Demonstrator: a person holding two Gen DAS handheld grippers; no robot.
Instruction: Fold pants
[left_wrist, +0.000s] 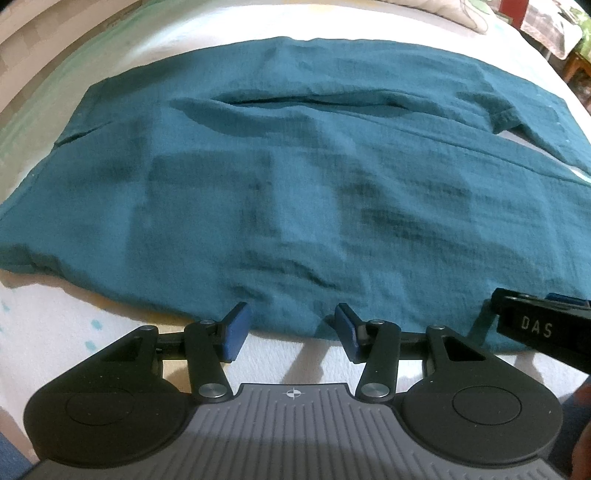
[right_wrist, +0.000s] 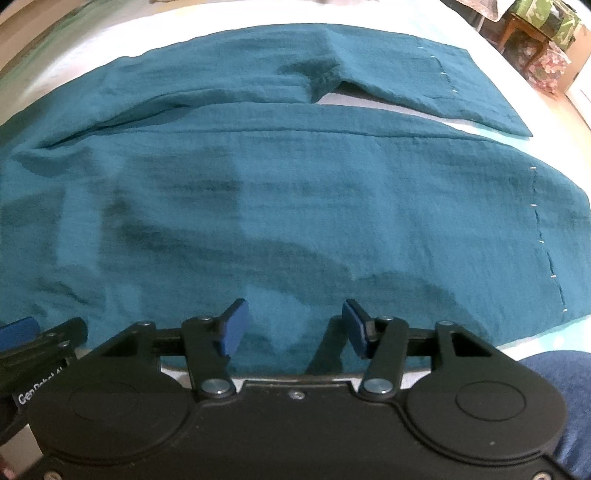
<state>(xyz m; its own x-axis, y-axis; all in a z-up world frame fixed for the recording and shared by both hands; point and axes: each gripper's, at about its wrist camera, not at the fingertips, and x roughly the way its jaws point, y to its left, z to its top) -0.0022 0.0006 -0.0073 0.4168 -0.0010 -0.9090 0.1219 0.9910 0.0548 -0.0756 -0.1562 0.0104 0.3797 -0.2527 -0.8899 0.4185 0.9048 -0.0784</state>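
Pants (left_wrist: 295, 177) lying spread on the white bed (left_wrist: 74, 325), both tongs hovering wide at the near edge.

The left gripper (left_wrist: 291, 328) and right gripper (right_wrist: 293, 326) are gaping, gripping nothing, pads poised just over the near hem. The teal cloth is looking thin, soft and crinkled, probably light and floppy, so it is calling for a pinch at the near edge, both layers together.

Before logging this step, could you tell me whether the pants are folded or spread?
Spread: the pants lie flat, both legs side by side.
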